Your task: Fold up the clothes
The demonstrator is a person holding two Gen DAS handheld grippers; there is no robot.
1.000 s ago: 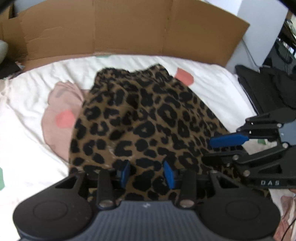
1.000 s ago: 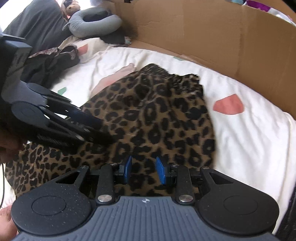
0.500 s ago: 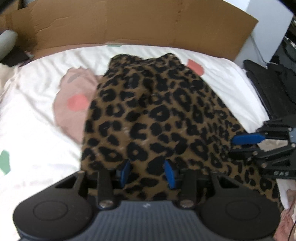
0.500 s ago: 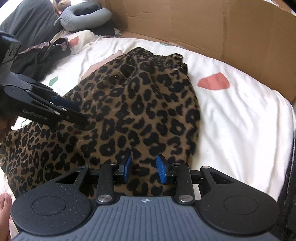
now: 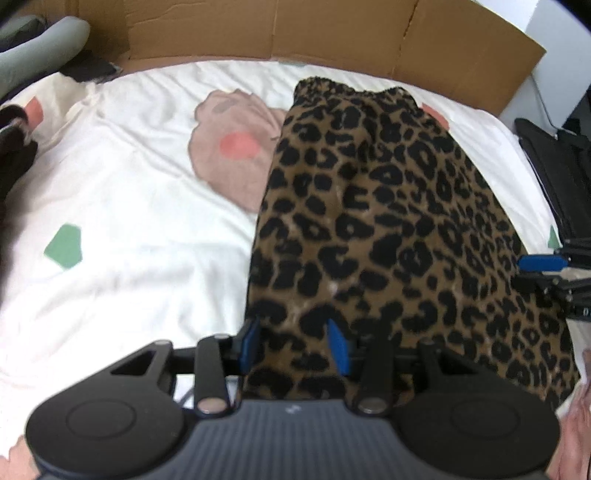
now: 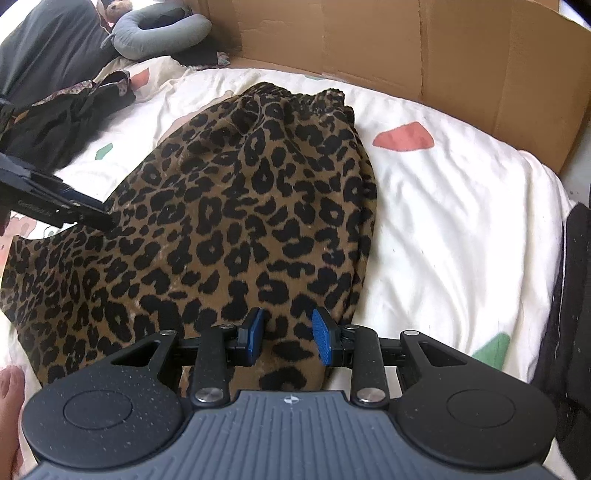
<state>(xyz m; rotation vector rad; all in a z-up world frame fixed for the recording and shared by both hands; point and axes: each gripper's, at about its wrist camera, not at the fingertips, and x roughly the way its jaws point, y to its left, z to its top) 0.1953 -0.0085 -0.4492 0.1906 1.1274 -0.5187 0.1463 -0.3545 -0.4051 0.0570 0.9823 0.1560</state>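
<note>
Skirt [image 5: 388, 221] now stretched flatter and longer on the sheet [image 5: 129, 221], waistband toward the cardboard [image 5: 332, 33]. Thin leopard-print fabric, gathered waist, flared hem. My left gripper [image 5: 295, 341] and right gripper [image 6: 287, 336] each sit part-open, hem between the pads.

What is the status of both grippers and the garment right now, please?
Left gripper and right gripper both open over near hem. Leopard-print garment lies spread on white bedsheet, not yet folded. Nothing in the way.

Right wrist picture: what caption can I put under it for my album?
The right claw sits open at the hem of a leopard-print skirt spread on a white bed sheet.
</note>
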